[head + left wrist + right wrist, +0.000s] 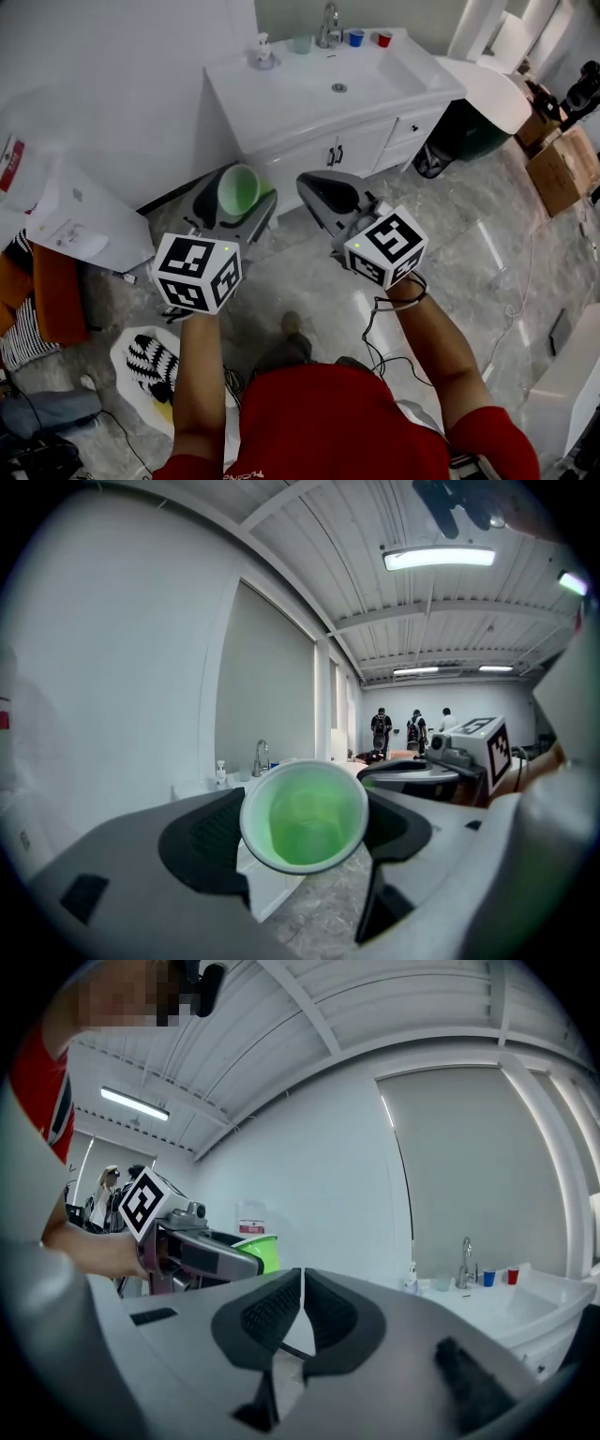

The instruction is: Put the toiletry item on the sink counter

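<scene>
Cup: we hold the green cup (239,190) in the left gripper (302,838), jaws clamped on its sides.
Right gripper (301,1309): jaws pressed together, empty.
Place: cup in the air above the floor, well apart from the sink counter (281,94).
Done: the pick-up, we judge.
Left: carry it over, set it down, let go.

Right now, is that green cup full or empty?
Empty. The left gripper view looks straight into the cup, and only its bare green inside shows, with no liquid.
</scene>
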Available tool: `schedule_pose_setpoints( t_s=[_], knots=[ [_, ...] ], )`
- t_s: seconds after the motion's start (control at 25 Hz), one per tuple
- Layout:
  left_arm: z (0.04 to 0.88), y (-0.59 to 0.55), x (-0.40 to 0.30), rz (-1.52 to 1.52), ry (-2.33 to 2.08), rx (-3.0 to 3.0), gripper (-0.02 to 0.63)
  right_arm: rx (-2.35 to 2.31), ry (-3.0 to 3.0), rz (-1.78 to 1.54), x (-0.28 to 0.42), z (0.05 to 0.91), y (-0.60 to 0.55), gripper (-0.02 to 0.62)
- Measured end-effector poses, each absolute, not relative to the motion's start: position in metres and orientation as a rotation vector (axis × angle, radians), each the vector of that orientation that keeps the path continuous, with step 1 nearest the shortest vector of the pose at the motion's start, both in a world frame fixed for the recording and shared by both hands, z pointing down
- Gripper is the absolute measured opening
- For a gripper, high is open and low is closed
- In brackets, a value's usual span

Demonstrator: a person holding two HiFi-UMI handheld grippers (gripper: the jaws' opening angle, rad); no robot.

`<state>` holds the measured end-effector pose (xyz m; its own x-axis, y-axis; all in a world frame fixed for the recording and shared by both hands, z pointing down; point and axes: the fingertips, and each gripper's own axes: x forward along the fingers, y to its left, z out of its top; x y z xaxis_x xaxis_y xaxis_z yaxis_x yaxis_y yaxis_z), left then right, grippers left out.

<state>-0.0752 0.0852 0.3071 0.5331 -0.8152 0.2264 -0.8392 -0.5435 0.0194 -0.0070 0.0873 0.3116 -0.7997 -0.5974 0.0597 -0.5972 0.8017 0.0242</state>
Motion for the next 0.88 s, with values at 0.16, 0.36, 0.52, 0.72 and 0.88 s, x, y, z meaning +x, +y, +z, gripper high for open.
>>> schedule_pose_setpoints(
  t_s=[0.16, 0.36, 0.52, 0.72, 0.88],
  knots=[
    [0.306, 0.045, -0.088, 0.279, -1.419, 2.652, 0.371, 0.982, -2.908, -0.012, -0.017, 0.314, 0.049, 0.031],
    [0.309, 0.003, -0.100, 0.286, -1.395, 2.668, 0.371, 1.011, -2.891, -0.007, -0.027, 0.320, 0.009, 0.031],
    [0.309, -0.026, -0.109, 0.296, -1.384, 2.672, 0.371, 1.032, -2.881, -0.001, -0.034, 0.319, -0.018, 0.031],
    [0.316, -0.053, -0.113, 0.324, -1.366, 2.673, 0.371, 1.035, -2.869, -0.009, -0.042, 0.320, -0.047, 0.031],
    [0.324, -0.075, -0.115, 0.331, -1.374, 2.654, 0.371, 1.016, -2.871, -0.014, -0.044, 0.324, -0.071, 0.031]
  ],
)
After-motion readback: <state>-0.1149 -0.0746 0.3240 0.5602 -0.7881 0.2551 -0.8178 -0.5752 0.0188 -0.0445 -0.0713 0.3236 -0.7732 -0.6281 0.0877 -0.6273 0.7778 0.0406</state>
